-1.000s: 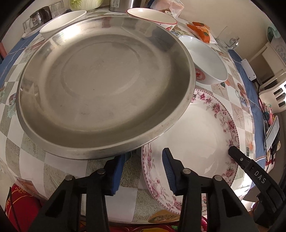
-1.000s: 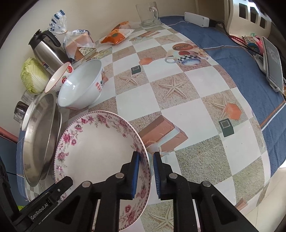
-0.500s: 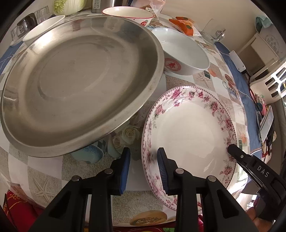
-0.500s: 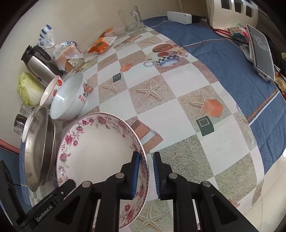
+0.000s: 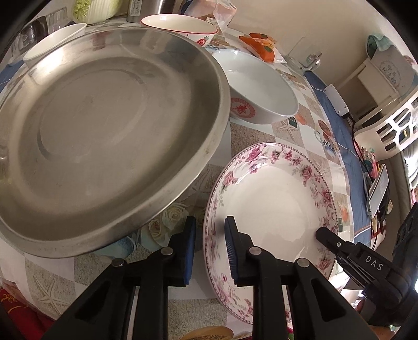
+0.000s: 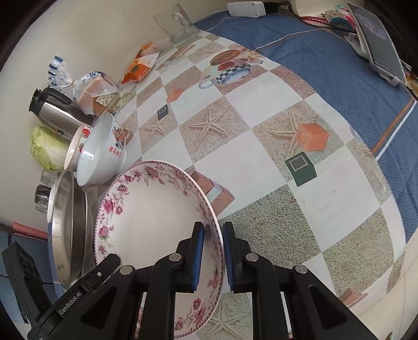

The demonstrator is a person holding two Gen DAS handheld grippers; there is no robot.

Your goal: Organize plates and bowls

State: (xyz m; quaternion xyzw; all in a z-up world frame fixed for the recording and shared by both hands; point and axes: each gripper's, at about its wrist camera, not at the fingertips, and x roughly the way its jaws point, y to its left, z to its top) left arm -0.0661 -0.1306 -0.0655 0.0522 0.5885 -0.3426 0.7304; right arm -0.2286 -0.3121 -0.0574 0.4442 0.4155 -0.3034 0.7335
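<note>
The floral plate (image 5: 274, 198) sits on the checked table (image 6: 261, 146), near its front edge, and you have it taken from both sides. Your right tongs (image 6: 211, 257) are clamped on its near-right rim, one blue pad inside the plate and one outside, and in the right wrist view the plate looks tilted, its far edge standing higher. Your left tongs (image 5: 209, 248) straddle the opposite rim; their jaws are closing, with the rim between them. The inner pad rests over the white well of the plate, while the outer pad still stands just off the rim, so no firm grip shows there.

Just beside the floral plate, on its left in the left wrist view, lies the large steel plate (image 5: 104, 136). It stands apart from the floral rim, with a strip of table showing between them. Behind the two plates is the white bowl (image 5: 258, 86) with a red emblem on its side, close to the steel plate's far edge. A red-rimmed bowl (image 5: 180, 26) stands farther back, and another small white bowl (image 5: 54, 39) sits behind the steel plate.

Along the wall you have a steel kettle (image 6: 54, 112), a cabbage (image 6: 48, 149), a bagged loaf (image 6: 96, 91), an orange packet (image 6: 139, 65) and a glass mug (image 6: 177, 23).
</note>
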